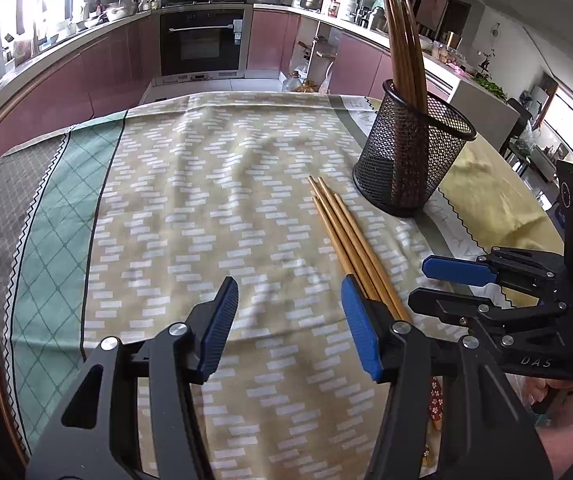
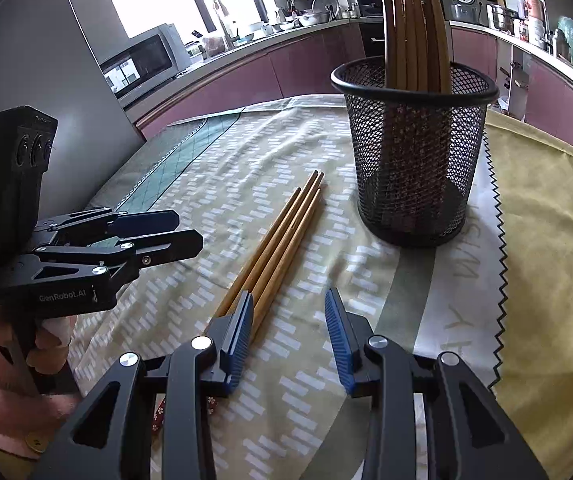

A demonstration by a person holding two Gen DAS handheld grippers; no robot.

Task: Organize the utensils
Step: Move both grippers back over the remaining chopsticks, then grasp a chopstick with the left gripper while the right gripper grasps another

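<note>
Closing in on the loose chopsticks [image 2: 282, 236], both tools hang spread and empty: the left gripper [image 1: 286, 332] has them just right of its jaws, the right gripper [image 2: 290, 340] just left. Next, probably, one must centre over them, pinch, and carry to the mesh holder [image 2: 414, 152] ahead.

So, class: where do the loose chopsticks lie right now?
The loose chopsticks lie flat on the tablecloth, left of the mesh holder in the right wrist view.
</note>
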